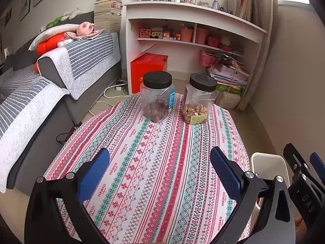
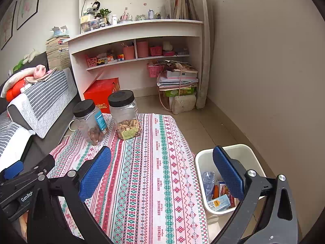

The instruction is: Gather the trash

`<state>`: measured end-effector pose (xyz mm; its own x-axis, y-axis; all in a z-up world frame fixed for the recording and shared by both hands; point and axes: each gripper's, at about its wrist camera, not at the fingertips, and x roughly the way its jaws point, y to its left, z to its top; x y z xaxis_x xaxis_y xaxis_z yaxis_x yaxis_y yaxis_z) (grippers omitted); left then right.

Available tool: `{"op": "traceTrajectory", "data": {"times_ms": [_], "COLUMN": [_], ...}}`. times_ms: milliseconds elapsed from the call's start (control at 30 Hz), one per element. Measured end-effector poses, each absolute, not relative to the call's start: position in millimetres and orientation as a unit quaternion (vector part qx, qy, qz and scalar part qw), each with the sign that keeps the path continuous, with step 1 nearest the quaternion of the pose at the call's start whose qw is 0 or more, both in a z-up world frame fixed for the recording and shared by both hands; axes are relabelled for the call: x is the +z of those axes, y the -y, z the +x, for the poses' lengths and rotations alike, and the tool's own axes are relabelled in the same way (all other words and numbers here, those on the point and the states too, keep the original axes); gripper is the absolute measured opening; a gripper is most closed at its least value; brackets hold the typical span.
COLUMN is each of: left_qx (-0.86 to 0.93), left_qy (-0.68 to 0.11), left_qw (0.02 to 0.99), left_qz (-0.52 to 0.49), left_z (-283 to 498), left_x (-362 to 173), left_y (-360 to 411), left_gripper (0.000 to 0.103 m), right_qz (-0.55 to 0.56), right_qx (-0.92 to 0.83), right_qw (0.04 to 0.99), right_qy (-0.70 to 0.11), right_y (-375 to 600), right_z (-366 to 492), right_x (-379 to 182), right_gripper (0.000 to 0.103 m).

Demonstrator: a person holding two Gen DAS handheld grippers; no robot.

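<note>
A white trash bin (image 2: pixel 205 158) stands on the floor at the table's right side; it holds a crushed plastic bottle (image 2: pixel 208 180), a small carton (image 2: pixel 220 202) and other packets. Its rim also shows in the left wrist view (image 1: pixel 268 158). My left gripper (image 1: pixel 160 162) is open and empty above the patterned tablecloth (image 1: pixel 154 162). My right gripper (image 2: pixel 162 162) is open and empty, its right finger over the bin and its left finger over the cloth (image 2: pixel 146 172).
Two clear jars with black lids stand at the table's far end: one with brown nuts (image 1: pixel 157 96) (image 2: pixel 89 120), one with pale nuts (image 1: pixel 199 98) (image 2: pixel 126 114). A grey sofa (image 1: pixel 40 93) lies left. A white shelf unit (image 1: pixel 193 30) and a red box (image 1: pixel 148 71) stand behind.
</note>
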<state>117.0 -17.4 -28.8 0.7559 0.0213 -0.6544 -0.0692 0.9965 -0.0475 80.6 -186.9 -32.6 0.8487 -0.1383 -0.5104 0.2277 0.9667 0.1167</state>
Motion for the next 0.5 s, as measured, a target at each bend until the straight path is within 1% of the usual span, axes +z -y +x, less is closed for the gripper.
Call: {"op": "traceTrajectory", "data": {"times_ms": [500], "left_qx": [-0.002], "left_qy": [-0.331], "left_qw": [0.943], "left_qz": [-0.03], "left_z": [113.7], "left_x": [-25.4], "left_y": [20.1], "left_gripper": [0.094], "right_qz": [0.088], "right_qx": [-0.091], "right_qw": [0.957], "right_qy": [-0.262], "right_y": [190.7], "right_z": [82.5], "right_x": [-33.1], "right_gripper": [0.096]}}
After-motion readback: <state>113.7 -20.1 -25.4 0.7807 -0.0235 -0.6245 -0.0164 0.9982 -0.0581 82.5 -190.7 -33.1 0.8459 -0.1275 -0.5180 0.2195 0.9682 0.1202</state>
